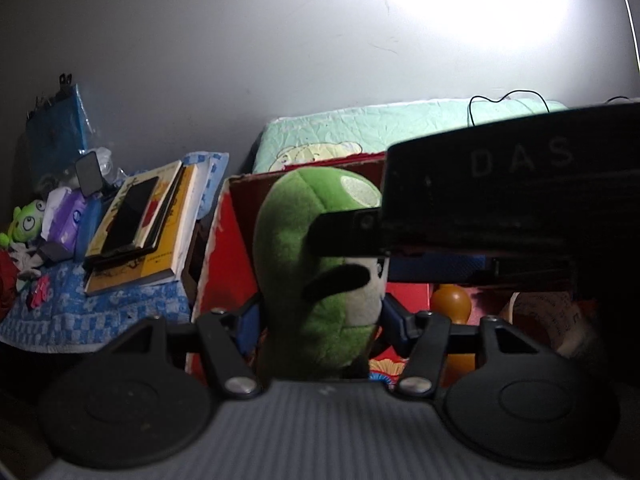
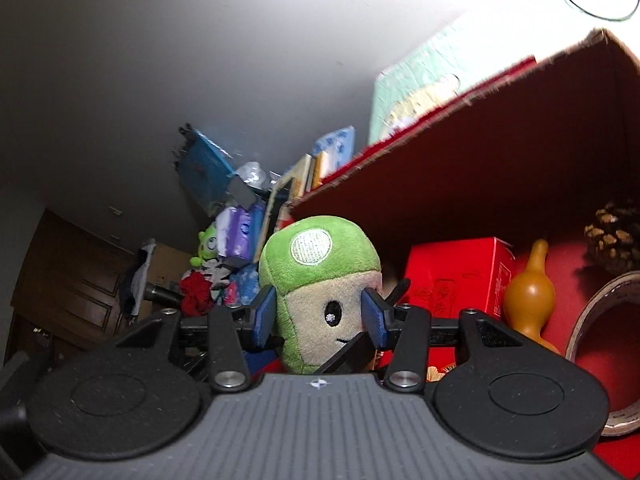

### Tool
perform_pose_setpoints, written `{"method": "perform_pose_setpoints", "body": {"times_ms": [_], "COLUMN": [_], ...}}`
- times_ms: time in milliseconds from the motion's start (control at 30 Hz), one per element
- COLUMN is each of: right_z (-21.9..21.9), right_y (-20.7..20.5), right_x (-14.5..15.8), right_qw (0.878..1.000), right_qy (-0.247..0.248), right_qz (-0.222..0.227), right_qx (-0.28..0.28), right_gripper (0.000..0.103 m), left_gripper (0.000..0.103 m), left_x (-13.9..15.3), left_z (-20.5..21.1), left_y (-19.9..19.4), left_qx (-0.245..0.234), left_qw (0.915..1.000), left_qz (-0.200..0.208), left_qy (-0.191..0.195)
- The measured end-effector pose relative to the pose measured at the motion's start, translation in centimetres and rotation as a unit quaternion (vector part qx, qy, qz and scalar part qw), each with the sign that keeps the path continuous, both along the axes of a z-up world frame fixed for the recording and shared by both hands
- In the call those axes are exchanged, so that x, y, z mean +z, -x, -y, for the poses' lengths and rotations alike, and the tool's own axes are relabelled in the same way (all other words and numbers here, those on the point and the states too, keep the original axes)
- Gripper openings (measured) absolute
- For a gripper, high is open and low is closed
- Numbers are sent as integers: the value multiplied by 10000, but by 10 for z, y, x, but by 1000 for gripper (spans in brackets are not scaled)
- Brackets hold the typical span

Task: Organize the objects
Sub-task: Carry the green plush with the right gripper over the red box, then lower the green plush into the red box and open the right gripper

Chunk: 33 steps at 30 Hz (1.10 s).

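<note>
A green mushroom plush (image 1: 320, 272) with a beige face sits between the blue pads of my left gripper (image 1: 316, 316), which is shut on it at the edge of a red cardboard box (image 1: 224, 264). My right gripper (image 2: 320, 316) is shut on the same plush (image 2: 320, 288) from the other side, its pads pressing the plush's cheeks. The right gripper's black body (image 1: 512, 200) crosses the left wrist view and hides part of the box. Inside the box lie an orange gourd (image 2: 528, 296), a small red carton (image 2: 456, 284), a tape roll (image 2: 600, 344) and a pine cone (image 2: 616, 240).
Left of the box, a stack of books with a phone on top (image 1: 136, 224) rests on a blue checked cloth (image 1: 80, 316). A small green alien plush (image 1: 28, 224), tissue packs (image 1: 66, 216) and a blue folder (image 1: 56, 136) are beside it. A mint pillow (image 1: 380, 132) lies behind the box.
</note>
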State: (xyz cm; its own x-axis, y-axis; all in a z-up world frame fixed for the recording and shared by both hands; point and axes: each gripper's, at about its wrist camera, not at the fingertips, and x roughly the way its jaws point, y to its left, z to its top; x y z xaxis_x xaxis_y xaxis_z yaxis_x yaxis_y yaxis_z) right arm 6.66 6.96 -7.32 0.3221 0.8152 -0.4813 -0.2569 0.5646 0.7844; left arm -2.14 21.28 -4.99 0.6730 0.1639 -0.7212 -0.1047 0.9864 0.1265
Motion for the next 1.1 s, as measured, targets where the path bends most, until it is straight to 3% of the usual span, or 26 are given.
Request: {"method": "perform_pose_setpoints", "body": {"times_ms": [200, 467, 633, 733, 1100], "right_z": [-9, -1, 6, 13, 31], "right_y": [-12, -17, -16, -14, 6], "right_x": [-19, -25, -24, -21, 4], "right_qw": [9983, 9973, 9970, 9974, 9986], "right_qy": [35, 119, 39, 1, 486], "right_qz": [-579, -720, -773, -719, 12], "right_qx": [26, -7, -34, -95, -188], "right_gripper": [42, 42, 42, 42, 42], "left_gripper": [68, 69, 69, 70, 78], "left_x": [-5, -8, -10, -9, 8], "left_z": [-6, -21, -16, -12, -1], "left_y": [-1, -2, -3, -2, 2], "left_qx": [-65, 53, 124, 234, 392], "left_qw": [9999, 9999, 9996, 9986, 9982], "left_qz": [-22, -88, -159, -205, -300], "left_qy": [-105, -5, -186, -422, -339]}}
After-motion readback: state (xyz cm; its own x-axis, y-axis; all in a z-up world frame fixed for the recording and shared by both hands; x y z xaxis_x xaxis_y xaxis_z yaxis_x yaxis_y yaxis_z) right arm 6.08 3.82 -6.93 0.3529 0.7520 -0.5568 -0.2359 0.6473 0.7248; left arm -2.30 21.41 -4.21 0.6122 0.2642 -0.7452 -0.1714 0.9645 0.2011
